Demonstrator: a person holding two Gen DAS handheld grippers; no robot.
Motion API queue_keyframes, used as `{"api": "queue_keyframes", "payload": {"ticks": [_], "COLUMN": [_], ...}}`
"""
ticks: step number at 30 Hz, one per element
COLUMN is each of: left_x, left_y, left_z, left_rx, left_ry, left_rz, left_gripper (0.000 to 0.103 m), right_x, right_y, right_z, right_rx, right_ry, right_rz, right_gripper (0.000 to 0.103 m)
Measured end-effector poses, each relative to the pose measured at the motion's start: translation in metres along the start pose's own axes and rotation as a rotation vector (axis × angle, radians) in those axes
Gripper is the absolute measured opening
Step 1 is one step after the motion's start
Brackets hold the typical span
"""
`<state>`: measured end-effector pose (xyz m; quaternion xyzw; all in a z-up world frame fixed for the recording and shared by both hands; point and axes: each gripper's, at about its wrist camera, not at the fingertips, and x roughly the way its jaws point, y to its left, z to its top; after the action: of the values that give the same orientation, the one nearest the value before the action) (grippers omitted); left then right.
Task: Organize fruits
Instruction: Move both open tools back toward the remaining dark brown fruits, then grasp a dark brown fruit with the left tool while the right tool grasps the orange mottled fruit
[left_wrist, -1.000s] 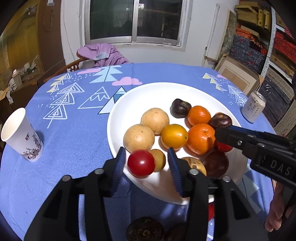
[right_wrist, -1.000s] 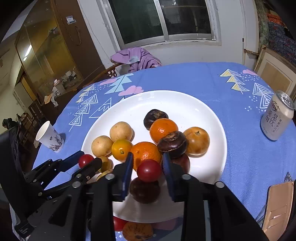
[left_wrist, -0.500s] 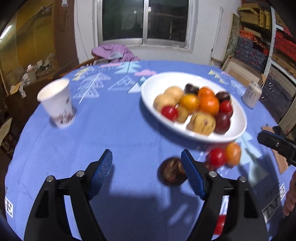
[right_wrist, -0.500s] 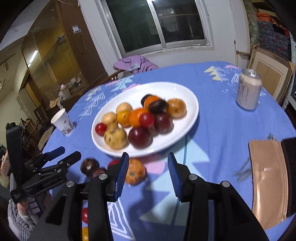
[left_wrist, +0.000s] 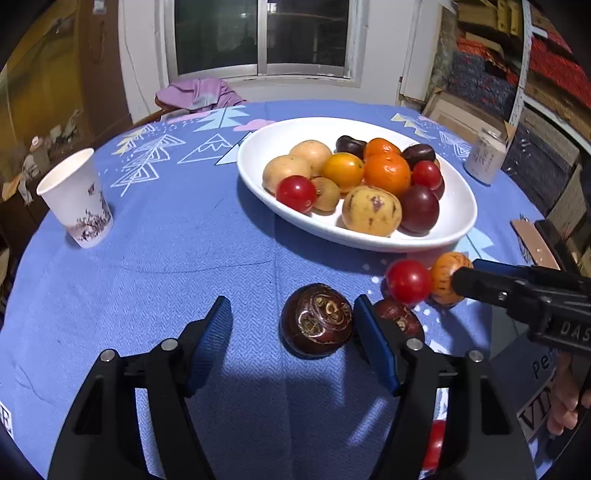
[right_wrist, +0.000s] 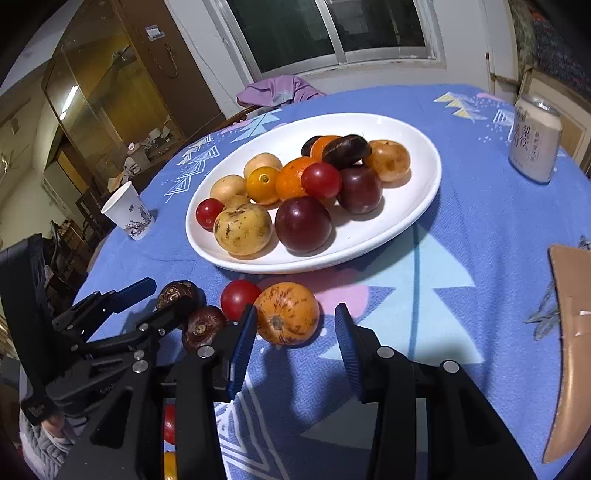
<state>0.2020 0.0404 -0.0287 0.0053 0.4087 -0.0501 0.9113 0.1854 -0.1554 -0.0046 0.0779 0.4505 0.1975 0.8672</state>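
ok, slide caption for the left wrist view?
Open left claw straddles a dark brown fruit on the tablecloth, near the plate.

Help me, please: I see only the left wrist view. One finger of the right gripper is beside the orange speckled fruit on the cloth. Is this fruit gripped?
Observer: No. The right gripper is open; the orange speckled fruit lies between its fingers, close to one, with a clear gap to the other.
Operator: Is any fruit hidden from me near the table edge?
Observer: Yes. Below the low red fruit, a yellow fruit shows, partly behind the gripper.
Operator: And at the back of the plate?
Observer: A brownish-orange round fruit sits beside the dark oblong fruit.
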Motion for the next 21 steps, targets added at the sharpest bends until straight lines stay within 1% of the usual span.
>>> {"api": "queue_keyframes", "payload": {"ticks": [1, 2, 3, 4, 5, 6, 8, 11, 13, 15, 16, 18, 21], "left_x": [0.001, 0.003, 0.008, 0.007, 0.006, 0.007, 0.008, 0.007, 0.002, -0.011, -0.016, -0.025, -0.03], "left_y": [0.001, 0.002, 0.003, 0.004, 0.004, 0.003, 0.002, 0.002, 0.003, 0.0, -0.001, 0.0, -0.001], "left_z": [-0.001, -0.002, -0.004, -0.005, -0.004, -0.005, -0.005, -0.004, -0.004, -0.001, 0.002, 0.012, 0.032], "left_rx": [-0.009, -0.015, -0.022, -0.025, -0.025, -0.021, -0.017, -0.024, -0.028, -0.004, 0.001, -0.013, -0.015], "left_ry": [0.006, 0.023, 0.058, 0.053, 0.047, 0.049, 0.05, 0.044, 0.015, -0.045, -0.061, -0.081, -0.101], "left_rz": [-0.004, -0.012, -0.04, -0.042, -0.049, -0.058, -0.053, -0.066, -0.066, -0.019, -0.014, -0.028, -0.021], "left_gripper": [0.066, 0.062, 0.058, 0.054, 0.048, 0.045, 0.043, 0.042, 0.042, 0.042, 0.042, 0.042, 0.042], "right_x": [0.003, 0.005, 0.007, 0.008, 0.007, 0.007, 0.006, 0.005, 0.001, -0.009, -0.018, -0.033, -0.047], "right_y": [0.0, 0.0, 0.001, 0.003, 0.004, 0.006, 0.007, 0.009, 0.01, 0.01, 0.011, 0.012, 0.011], "right_z": [0.0, -0.001, -0.002, -0.003, -0.005, -0.005, -0.005, -0.007, -0.007, -0.005, -0.004, 0.002, 0.023], "right_rx": [0.008, 0.012, 0.011, 0.007, 0.001, -0.004, -0.009, -0.017, -0.021, -0.027, -0.03, -0.037, -0.048], "right_ry": [0.011, 0.022, 0.03, 0.04, 0.03, 0.025, 0.024, 0.016, 0.002, -0.029, -0.055, -0.101, -0.148], "right_rz": [0.015, 0.024, 0.029, 0.03, 0.025, 0.027, 0.028, 0.019, 0.009, 0.005, 0.008, 0.01, -0.029], "right_gripper": [0.044, 0.044, 0.044, 0.044, 0.042, 0.036, 0.036, 0.035, 0.035, 0.035, 0.035, 0.035, 0.035]}}
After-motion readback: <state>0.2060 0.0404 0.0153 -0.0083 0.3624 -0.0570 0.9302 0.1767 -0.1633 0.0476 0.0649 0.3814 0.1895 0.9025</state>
